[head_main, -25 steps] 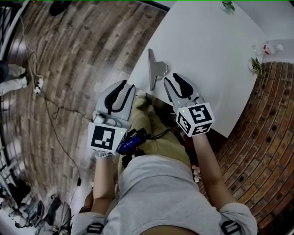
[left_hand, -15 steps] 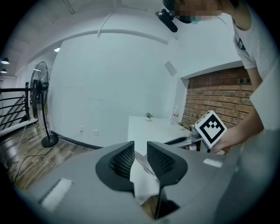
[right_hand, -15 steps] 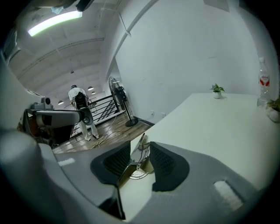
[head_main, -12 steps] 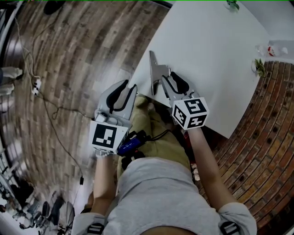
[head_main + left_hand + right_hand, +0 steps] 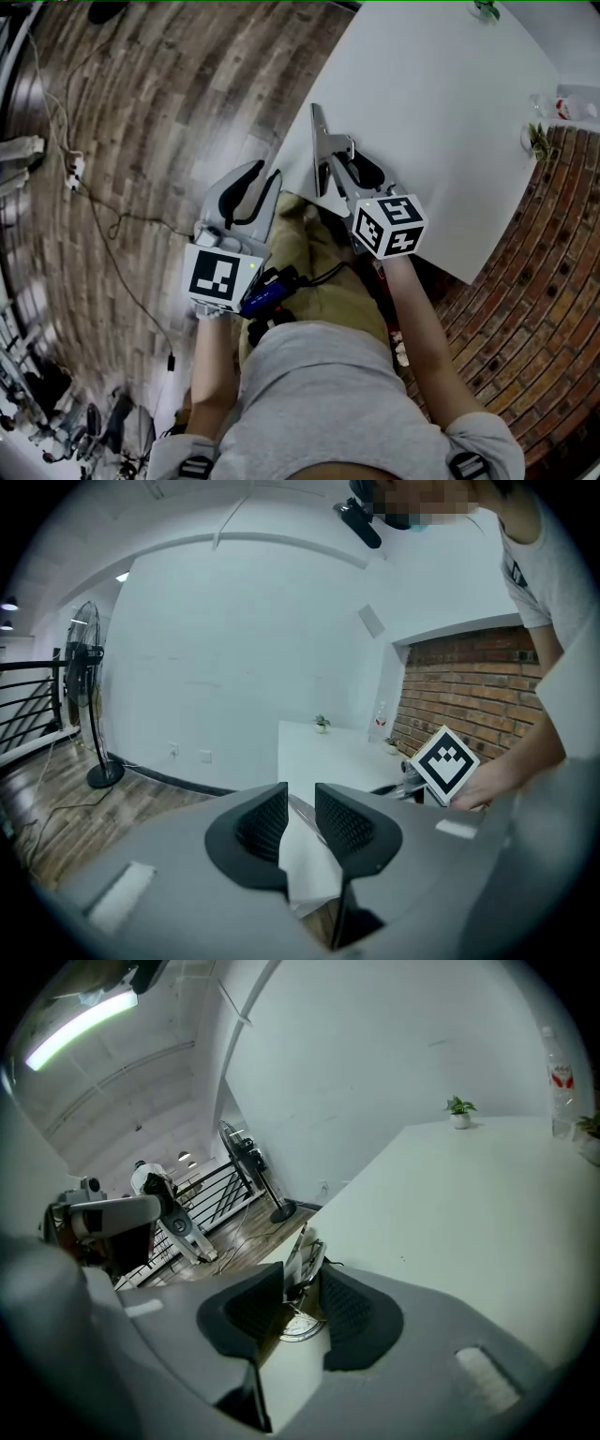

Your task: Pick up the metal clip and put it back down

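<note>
The metal clip [image 5: 322, 150] lies at the near left edge of the white table [image 5: 441, 103], its long plate pointing away from me. My right gripper [image 5: 344, 162] straddles the clip's wire handles. In the right gripper view the clip [image 5: 306, 1252] stands in the gap of the right gripper [image 5: 302, 1277]. Its jaws have just been closing, with the clip between them, and I see no firm press of the pads. My left gripper [image 5: 268, 174] hangs off the table's edge over my lap. The left gripper [image 5: 300, 797] is open with nothing between its jaws.
A water bottle [image 5: 565, 107] and a small potted plant [image 5: 536, 138] stand at the table's far right. A second plant [image 5: 458, 1110] sits at the far edge. Cables [image 5: 94, 206] trail over the wooden floor at left. A standing fan [image 5: 89, 705] is by the railing.
The right gripper has come down and forward from beside the clip until its jaws straddle the clip's handles. The left gripper has sunk slightly beside the table edge.
</note>
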Demonstrator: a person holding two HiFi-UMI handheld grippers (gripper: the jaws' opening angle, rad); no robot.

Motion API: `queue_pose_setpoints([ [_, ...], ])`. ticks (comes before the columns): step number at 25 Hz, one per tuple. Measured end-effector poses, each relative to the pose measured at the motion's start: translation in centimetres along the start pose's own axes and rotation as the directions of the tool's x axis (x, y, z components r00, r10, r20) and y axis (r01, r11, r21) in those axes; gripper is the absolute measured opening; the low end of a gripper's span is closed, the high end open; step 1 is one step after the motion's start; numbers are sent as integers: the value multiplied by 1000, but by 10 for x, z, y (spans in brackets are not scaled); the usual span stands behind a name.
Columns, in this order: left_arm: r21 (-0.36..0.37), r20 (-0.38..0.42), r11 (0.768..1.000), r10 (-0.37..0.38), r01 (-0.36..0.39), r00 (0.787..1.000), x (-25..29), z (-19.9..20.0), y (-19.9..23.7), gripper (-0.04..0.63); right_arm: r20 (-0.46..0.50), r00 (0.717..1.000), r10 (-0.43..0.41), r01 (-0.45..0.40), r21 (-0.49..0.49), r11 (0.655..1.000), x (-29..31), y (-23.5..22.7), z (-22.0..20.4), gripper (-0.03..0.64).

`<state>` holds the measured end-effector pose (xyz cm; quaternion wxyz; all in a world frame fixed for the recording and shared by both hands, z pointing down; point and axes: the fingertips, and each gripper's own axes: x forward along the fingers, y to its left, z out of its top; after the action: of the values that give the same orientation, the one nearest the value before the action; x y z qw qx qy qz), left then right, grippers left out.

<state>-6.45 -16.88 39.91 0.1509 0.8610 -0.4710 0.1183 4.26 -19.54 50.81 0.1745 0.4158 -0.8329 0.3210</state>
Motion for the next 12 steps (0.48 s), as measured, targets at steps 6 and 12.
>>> queue_pose_setpoints([
  [6,1,-11,1000,7,-7,1000,-1,-3,3,91,46,998,39,-45,151,988,-1,-4,3,74],
  [12,1,-24,1000,16,-16,1000,-1,-7,5,91,89,994,61,-72,130,989,-1,4,13,35],
])
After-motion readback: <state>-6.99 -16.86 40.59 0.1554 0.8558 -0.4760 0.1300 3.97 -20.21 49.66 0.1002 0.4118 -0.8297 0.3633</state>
